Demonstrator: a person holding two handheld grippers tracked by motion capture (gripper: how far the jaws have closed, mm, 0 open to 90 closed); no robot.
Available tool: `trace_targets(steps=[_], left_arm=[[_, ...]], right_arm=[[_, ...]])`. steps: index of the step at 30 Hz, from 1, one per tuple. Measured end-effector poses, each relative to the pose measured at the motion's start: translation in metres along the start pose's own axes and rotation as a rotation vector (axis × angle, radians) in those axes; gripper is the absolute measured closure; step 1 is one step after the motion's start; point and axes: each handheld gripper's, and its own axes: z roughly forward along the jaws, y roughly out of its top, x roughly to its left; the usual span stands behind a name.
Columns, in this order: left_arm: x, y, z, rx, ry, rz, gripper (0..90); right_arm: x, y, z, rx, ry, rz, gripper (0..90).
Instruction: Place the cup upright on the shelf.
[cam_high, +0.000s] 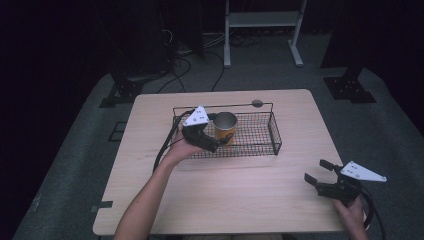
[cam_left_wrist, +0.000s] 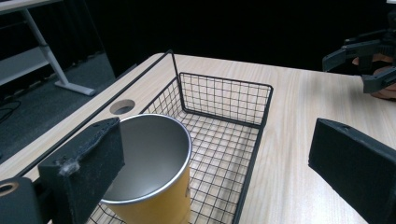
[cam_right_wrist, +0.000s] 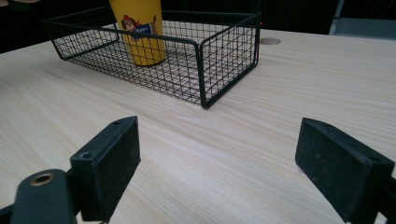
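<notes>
Cup (cam_high: 225, 127), yellow outside with bare metal inside, upright in the left part of a black wire basket (cam_high: 260, 145); a cartoon dog label faces the near side, seen in the right gripper view (cam_right_wrist: 140, 30). Basket rests on a pale wooden table (cam_high: 225, 195), toward its far middle, one long wire handle raised along the far edge. Round cable hole (cam_high: 257, 103) in the tabletop just behind the basket. Left gripper (cam_high: 220, 141) held at the basket's near-left corner, jaws spread wide and holding nothing; in the left gripper view one jaw stands beside the cup's rim (cam_left_wrist: 149, 158), the other over the bare table outside the basket wall; whether the first jaw touches the cup cannot be told. Right gripper (cam_high: 315, 172) held low over the table's near-right corner, well apart from the basket, jaws likewise spread and empty, pointing toward the basket (cam_right_wrist: 187, 60).
</notes>
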Motion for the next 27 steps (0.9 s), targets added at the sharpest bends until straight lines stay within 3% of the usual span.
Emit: trace_targets(steps=[27], left_arm=[[-0.022, -0.017, -0.019, -0.045, 0.022, -0.018, 2.6]], right_arm=[[0.000, 0.000, 0.000, 0.002, -0.001, 0.001, 13.0]])
